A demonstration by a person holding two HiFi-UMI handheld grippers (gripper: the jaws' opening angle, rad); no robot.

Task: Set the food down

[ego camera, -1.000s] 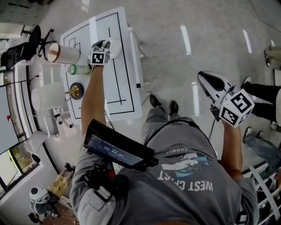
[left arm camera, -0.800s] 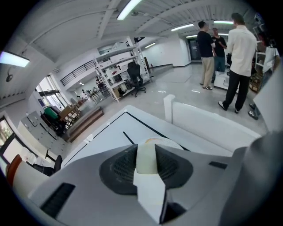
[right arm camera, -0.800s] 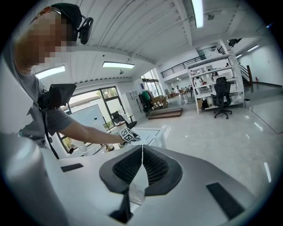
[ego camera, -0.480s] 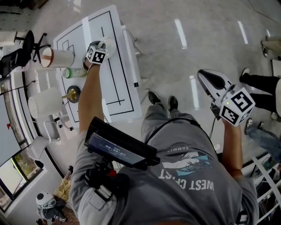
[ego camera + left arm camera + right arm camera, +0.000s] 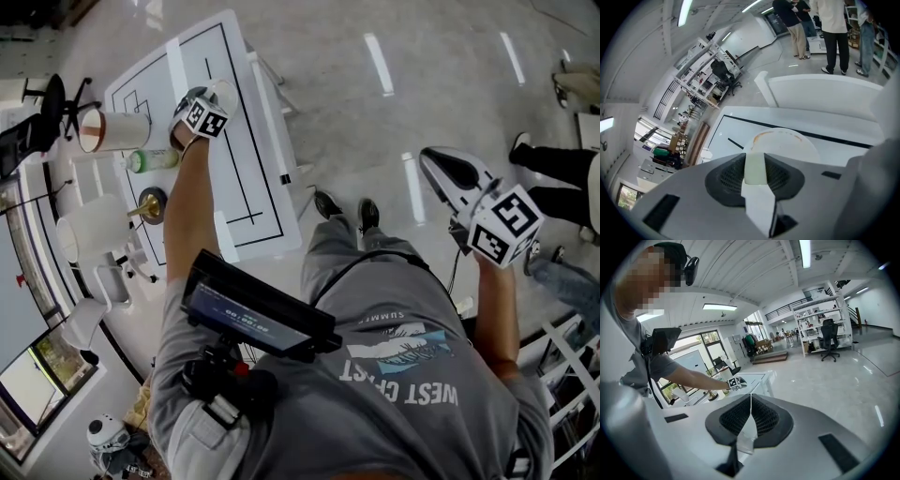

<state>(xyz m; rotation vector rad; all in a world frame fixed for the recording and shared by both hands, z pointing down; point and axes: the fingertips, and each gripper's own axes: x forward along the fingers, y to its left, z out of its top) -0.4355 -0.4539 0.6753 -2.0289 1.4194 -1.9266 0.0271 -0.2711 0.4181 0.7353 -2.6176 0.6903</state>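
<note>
In the head view my left gripper (image 5: pixel 214 101) reaches over the far part of the white table (image 5: pixel 258 178). Its jaws are shut on the near rim of a round white plate (image 5: pixel 232 91). The left gripper view shows that plate (image 5: pixel 783 143) just beyond the left gripper (image 5: pixel 754 164), with an orange-brown smear along its far rim and its pale edge pinched between the jaws. I cannot tell whether the plate touches the table. No food shows on it. My right gripper (image 5: pixel 431 161) hangs over the floor, well right of the table. In its own view the right gripper (image 5: pixel 750 401) is shut and empty.
Left of the plate lie a white roll with a brown end (image 5: pixel 112 129), a green bottle (image 5: pixel 148 160) and a brass piece on a dark disc (image 5: pixel 150 203). A white chair back (image 5: pixel 820 91) stands past the table. People (image 5: pixel 834 33) stand beyond, and legs (image 5: pixel 562 187) show at the right.
The left arm has stretched a little farther over the table, still with the plate at its jaws. The right gripper has hardly moved.
</note>
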